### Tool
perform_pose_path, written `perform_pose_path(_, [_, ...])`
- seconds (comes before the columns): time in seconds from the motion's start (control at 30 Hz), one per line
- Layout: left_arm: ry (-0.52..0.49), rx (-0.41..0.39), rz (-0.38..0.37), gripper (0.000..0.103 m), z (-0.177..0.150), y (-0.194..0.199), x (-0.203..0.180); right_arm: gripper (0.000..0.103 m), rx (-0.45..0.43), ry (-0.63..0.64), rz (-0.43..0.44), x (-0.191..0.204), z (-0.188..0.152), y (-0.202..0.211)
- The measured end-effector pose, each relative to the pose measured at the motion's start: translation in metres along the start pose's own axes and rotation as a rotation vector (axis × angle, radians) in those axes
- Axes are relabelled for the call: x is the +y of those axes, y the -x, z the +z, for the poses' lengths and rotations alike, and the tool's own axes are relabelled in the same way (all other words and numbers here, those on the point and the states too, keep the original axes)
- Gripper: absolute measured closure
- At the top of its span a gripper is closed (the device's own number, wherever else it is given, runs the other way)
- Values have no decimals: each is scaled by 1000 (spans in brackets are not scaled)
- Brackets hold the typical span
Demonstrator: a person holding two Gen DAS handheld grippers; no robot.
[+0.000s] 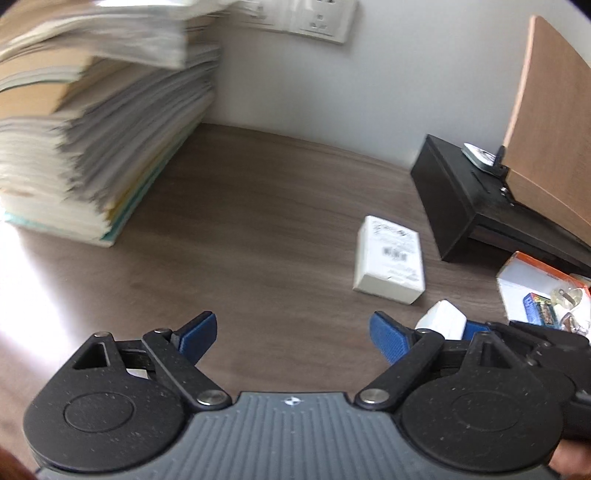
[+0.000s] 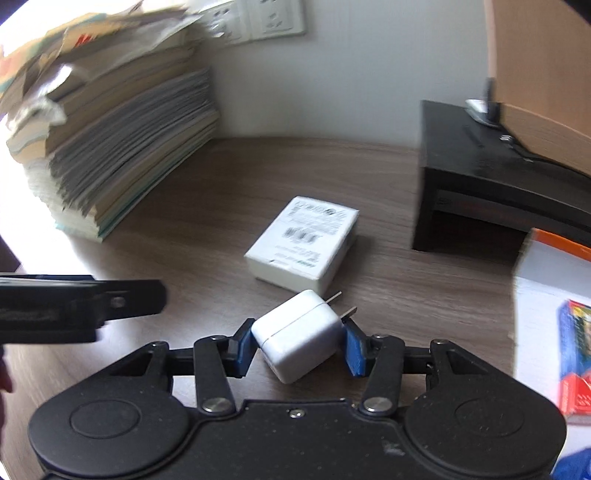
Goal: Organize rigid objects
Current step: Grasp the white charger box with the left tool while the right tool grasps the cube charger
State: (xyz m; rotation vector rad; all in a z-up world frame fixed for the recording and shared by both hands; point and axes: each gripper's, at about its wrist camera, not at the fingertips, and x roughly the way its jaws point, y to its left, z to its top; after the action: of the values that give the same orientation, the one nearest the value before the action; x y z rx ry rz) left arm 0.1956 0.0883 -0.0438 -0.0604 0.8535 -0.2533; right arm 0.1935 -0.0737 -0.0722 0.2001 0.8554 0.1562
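Note:
My right gripper [image 2: 299, 341] is shut on a white plug adapter [image 2: 299, 334] with two metal prongs that point to the far right; it is held just above the wooden desk. The adapter also shows in the left wrist view [image 1: 441, 319] behind my right gripper's blue pads. A white box [image 2: 304, 243] with printed labels lies flat on the desk just beyond it, and shows in the left wrist view [image 1: 389, 254]. My left gripper [image 1: 291, 336] is open and empty over bare desk, to the left of the right gripper; it shows in the right wrist view [image 2: 81, 302].
A tall stack of books and papers [image 1: 92, 129] stands at the back left. A black monitor stand [image 2: 491, 177] sits at the right under a wooden panel [image 1: 550, 110]. An orange-and-white box [image 2: 554, 314] lies at the right edge. Wall sockets [image 2: 255, 18] are behind.

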Motion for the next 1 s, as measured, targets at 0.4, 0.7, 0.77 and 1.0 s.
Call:
perform_pose_path(0.4, [-210, 9, -10, 7, 26, -78, -69, 44, -79, -141, -163, -52, -12, 70])
perform_pose_path(0.7, [-244, -22, 6, 44, 29, -94, -76, 44, -110, -217, -227, -78, -28, 106])
perform_pose_path(0.77, [-241, -34, 12, 44, 27, -87, -76, 44, -116, -228, -235, -83, -32, 113])
perform_pose_path(1.0, [-222, -79, -41, 44, 12, -32, -97, 44, -140, -235, -241, -97, -44, 142])
